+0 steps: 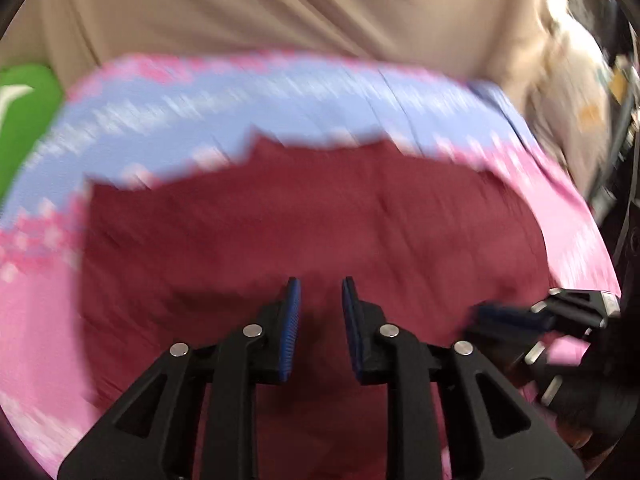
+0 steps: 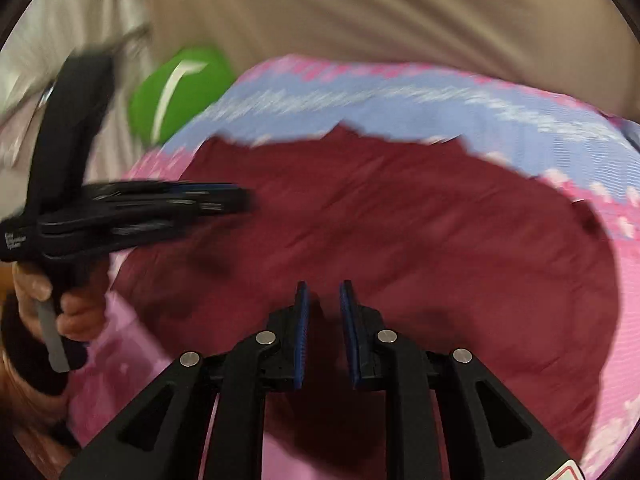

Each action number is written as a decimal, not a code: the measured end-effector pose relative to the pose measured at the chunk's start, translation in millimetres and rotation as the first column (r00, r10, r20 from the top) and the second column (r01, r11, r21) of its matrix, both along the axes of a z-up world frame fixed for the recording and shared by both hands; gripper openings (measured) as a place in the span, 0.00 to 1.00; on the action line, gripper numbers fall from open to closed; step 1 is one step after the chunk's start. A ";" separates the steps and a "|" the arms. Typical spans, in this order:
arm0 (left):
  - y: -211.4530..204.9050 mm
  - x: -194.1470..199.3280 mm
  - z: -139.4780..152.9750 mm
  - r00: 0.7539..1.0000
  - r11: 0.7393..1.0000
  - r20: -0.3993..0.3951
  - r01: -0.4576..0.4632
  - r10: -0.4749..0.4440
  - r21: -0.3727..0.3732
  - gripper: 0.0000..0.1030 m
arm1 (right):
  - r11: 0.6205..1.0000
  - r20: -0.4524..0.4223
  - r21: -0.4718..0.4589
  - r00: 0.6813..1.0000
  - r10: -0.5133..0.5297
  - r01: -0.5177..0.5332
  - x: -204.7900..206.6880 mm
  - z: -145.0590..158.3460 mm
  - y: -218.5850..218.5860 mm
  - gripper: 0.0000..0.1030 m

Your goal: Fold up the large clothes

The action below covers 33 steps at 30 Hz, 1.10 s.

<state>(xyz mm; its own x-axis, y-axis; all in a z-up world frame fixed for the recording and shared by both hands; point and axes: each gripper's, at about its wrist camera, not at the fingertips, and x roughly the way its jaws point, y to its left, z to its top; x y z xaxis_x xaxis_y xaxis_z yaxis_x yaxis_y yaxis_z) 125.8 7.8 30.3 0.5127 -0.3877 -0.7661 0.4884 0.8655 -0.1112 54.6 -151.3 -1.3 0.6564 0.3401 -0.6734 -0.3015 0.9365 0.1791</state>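
Observation:
A dark maroon garment (image 1: 300,208) (image 2: 380,216) lies spread flat on a pink and light-blue patterned cover (image 1: 240,100) (image 2: 400,92). My left gripper (image 1: 321,284) hovers over the garment's near part, its blue pads a narrow gap apart with nothing between them. My right gripper (image 2: 324,286) stands the same way over the cloth, slightly apart and empty. In the right wrist view the left gripper (image 2: 244,198) shows blurred at the left, held by a hand (image 2: 76,312). The right gripper (image 1: 480,316) appears blurred at the lower right of the left wrist view.
A green cushion (image 1: 20,120) (image 2: 180,88) with a white mark sits at the cover's far left corner. Beige fabric (image 1: 280,0) (image 2: 400,8) rises behind the cover. Dark clutter (image 1: 616,160) lies past the right edge.

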 end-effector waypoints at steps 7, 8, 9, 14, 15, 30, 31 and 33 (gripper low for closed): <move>57.0 -22.6 -26.6 0.991 0.989 0.017 -0.137 0.136 0.050 0.21 | 0.972 -0.073 -0.016 0.969 -0.236 0.236 -45.0 -39.5 -82.6 0.00; 73.2 -22.6 -27.7 0.983 0.981 0.030 -0.182 0.180 0.073 0.21 | 0.957 -0.086 -0.002 0.954 -0.288 0.289 -50.1 -42.5 -102.2 0.00; 84.0 -22.9 -29.0 0.977 0.973 0.035 -0.214 0.212 0.084 0.21 | 0.927 -0.102 -0.008 0.922 -0.373 0.374 -60.5 -47.4 -128.0 0.00; 130.2 -28.1 -37.3 0.932 0.927 0.040 -0.363 0.361 0.099 0.21 | 0.835 -0.132 0.004 0.828 -0.546 0.551 -100.6 -57.1 -182.5 0.02; 132.7 -30.0 -37.3 0.928 0.923 0.039 -0.372 0.370 0.095 0.21 | 0.817 -0.124 -0.019 0.809 -0.574 0.577 -102.7 -52.9 -182.0 0.10; 123.0 -32.0 -11.6 0.924 0.925 0.049 -0.379 0.379 -0.004 0.26 | 0.880 0.031 0.010 0.880 -0.475 0.475 -86.5 18.0 -124.9 0.19; 120.9 -28.5 -3.0 0.928 0.930 0.061 -0.366 0.367 -0.027 0.32 | 0.899 0.055 0.016 0.898 -0.437 0.437 -77.5 26.8 -113.5 0.19; 112.7 -14.7 12.8 0.933 0.938 0.099 -0.342 0.346 -0.051 0.38 | 0.926 0.104 0.005 0.921 -0.376 0.378 -55.1 39.7 -93.3 0.19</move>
<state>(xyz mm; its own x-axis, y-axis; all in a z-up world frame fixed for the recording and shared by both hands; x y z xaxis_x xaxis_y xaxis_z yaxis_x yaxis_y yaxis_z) 111.0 120.5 43.1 0.6959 -0.1966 -0.6907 0.1717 0.9794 -0.1058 -0.5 -244.6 38.3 0.7989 0.0449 -0.5998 0.0585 0.9867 0.1518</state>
